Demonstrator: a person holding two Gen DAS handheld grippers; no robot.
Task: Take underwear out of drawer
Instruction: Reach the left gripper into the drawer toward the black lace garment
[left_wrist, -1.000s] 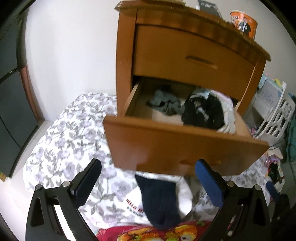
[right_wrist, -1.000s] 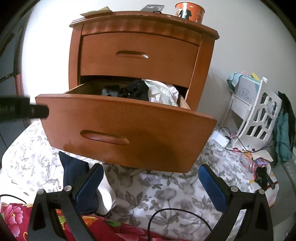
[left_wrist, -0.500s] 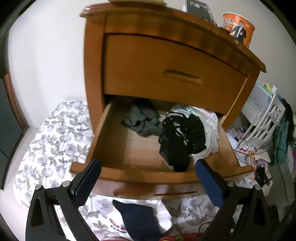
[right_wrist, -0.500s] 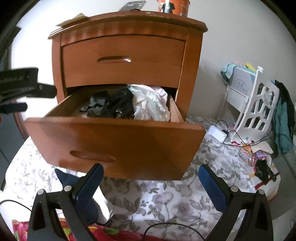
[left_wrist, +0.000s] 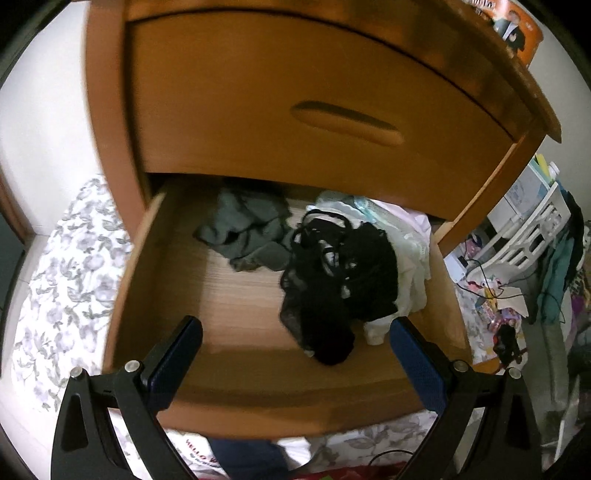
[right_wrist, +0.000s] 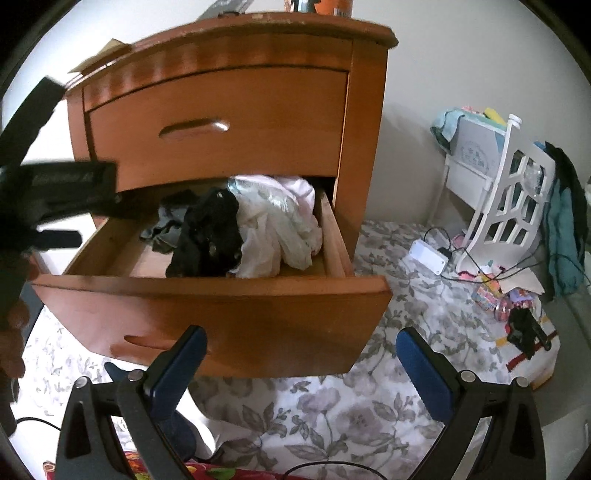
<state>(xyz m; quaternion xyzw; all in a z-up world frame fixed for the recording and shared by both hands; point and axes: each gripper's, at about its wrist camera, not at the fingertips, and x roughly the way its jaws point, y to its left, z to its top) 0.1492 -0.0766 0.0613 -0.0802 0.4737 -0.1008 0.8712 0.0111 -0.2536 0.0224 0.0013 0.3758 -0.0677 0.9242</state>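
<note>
Left gripper (left_wrist: 295, 345) has advanced over the open wooden drawer (left_wrist: 258, 402), jaws spread wide, empty, approaching the black lace underwear (left_wrist: 332, 280).

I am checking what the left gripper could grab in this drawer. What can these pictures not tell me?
- Back of the lower drawer: left wrist view, hidden under the closed upper drawer.
- White garments: both views, partly covered by the black underwear; their count is unclear.
- Orange can: cut off by the frame edge.
</note>
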